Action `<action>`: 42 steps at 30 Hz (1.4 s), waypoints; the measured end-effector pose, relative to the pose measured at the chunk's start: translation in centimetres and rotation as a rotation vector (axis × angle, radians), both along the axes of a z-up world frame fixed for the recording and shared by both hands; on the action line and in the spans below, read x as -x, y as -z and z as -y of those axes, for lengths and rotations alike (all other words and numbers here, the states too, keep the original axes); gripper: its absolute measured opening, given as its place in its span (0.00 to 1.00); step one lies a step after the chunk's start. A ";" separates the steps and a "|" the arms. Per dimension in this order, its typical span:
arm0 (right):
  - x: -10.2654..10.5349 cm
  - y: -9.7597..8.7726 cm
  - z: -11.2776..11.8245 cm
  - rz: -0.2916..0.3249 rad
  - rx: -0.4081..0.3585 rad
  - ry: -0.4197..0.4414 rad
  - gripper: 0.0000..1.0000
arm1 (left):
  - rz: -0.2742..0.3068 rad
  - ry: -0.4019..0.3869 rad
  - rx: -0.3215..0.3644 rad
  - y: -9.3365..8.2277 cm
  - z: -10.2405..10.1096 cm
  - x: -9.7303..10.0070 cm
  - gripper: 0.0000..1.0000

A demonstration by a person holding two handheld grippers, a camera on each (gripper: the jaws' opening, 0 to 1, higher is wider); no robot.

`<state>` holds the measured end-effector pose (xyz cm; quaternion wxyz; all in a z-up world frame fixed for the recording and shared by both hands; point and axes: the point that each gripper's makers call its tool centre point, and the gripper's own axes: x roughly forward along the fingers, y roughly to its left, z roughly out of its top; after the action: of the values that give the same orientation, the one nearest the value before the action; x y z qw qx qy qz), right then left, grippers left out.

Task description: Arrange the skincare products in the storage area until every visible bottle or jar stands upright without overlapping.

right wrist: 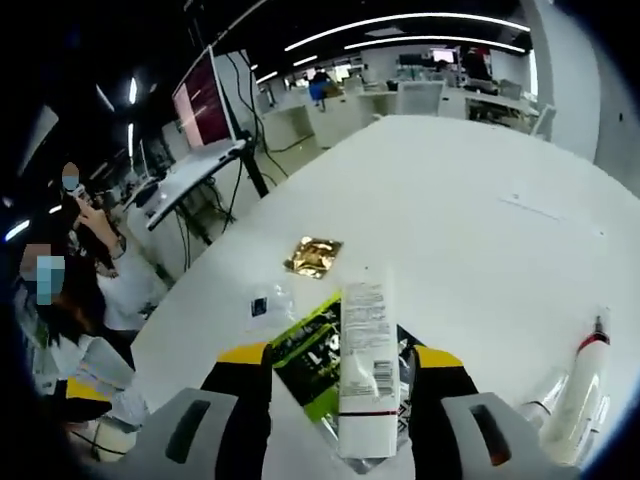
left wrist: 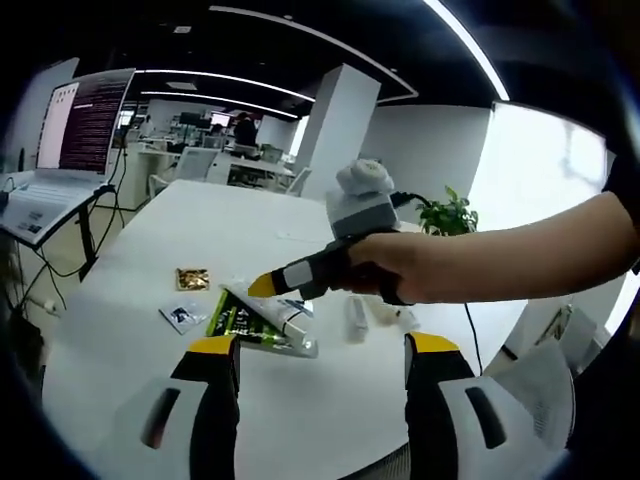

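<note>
- White tube: seen lying flat on top of a green and black packet, both on the white table. In the right gripper view the tube lies between the two jaws of the right gripper, which are spread wide; whether the pads touch it cannot be told.
- The same tube and green packet are seen in the left gripper view, with the right gripper lowered at the tube, held by a hand.
- Left gripper: jaws wide apart, nothing held, raised near the tube.
- Gold wrapper: lying beyond the tube, apart from it.
- Small clear sachet: just beside the packet, left of the tube.
- White bottle with red band: lying on its side, well right of the tube.
- Risks, as judged: the packet could be pinched along with the tube and dragged up; a soft tube could buckle or slip if squeezed at mid-body; stood on its cap, it could topple.
</note>
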<state>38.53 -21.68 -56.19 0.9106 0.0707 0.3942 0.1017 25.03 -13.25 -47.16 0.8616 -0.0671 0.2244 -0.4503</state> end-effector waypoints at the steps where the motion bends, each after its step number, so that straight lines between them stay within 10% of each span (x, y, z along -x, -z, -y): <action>1: -0.2 0.2 0.1 -0.002 0.017 -0.003 0.56 | -0.001 -0.001 0.003 0.0 0.0 0.0 0.60; 20: -3.3 5.8 0.5 -0.158 0.144 -0.069 0.55 | -0.002 0.002 0.003 0.1 0.0 -0.1 0.59; 32: -3.3 6.0 1.0 -0.161 0.219 -0.097 0.51 | -0.007 0.003 -0.001 0.2 -0.1 0.0 0.59; 42: -3.8 5.9 1.9 -0.119 0.307 -0.150 0.26 | -0.011 0.007 -0.010 0.4 -0.1 0.1 0.59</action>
<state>42.34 -23.57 -62.10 0.8757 -0.0927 0.4624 0.1037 24.96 -13.19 -47.58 0.8590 -0.0645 0.2316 -0.4520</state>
